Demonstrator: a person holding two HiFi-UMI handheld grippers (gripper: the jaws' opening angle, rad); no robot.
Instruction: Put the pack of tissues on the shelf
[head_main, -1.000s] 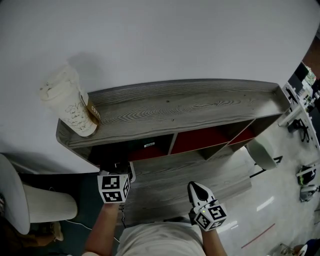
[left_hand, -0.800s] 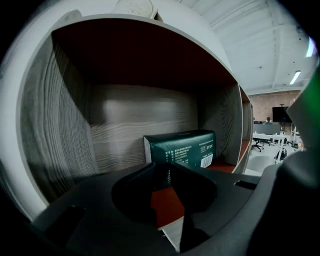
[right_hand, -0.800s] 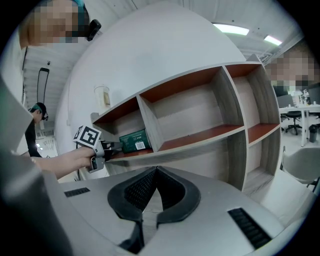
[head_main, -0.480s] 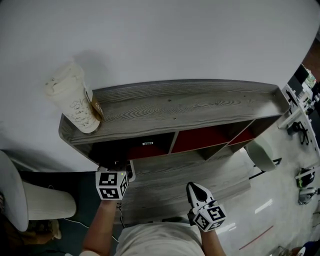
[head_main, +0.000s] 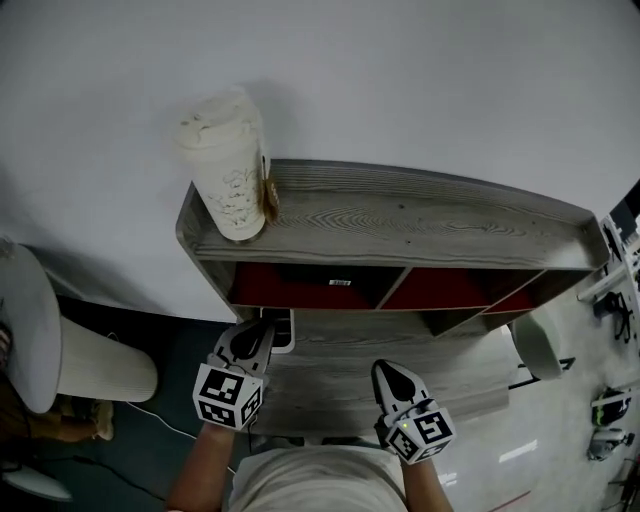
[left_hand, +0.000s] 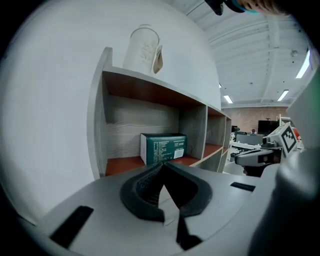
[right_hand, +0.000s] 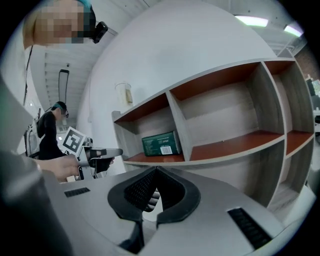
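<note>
since a second earlier the left gripper (head_main: 257, 332) had drawn back from the mouth of the shelf's (head_main: 420, 218) left compartment. its jaws, partly apart then, had come together with nothing between them. the head view had swung too, so the shelf lay more squarely across it. the right gripper (head_main: 386, 370) hung in much the same spot in front of the shelf's lower ledge, its jaws also closed tip to tip and empty.

the pack of tissues (left_hand: 162, 148) stood on the floor of the shelf's leftmost compartment, apart from both grippers. it was a dark green rectangular block with fine pale print on its long face and a white barcode label toward one end.

the shelf was built of grey boards with wavy wood grain, and its top had a low raised rim and a rounded left corner. the floors and ceilings of its compartments were reddish brown. a tall, tapered white cup (head_main: 228, 165) with a lid and a brown tag on its side stood on the shelf's top at the left end. behind the shelf ran a plain white wall (head_main: 420, 80). both grippers had smooth grey shells and black ribbed pads.
</note>
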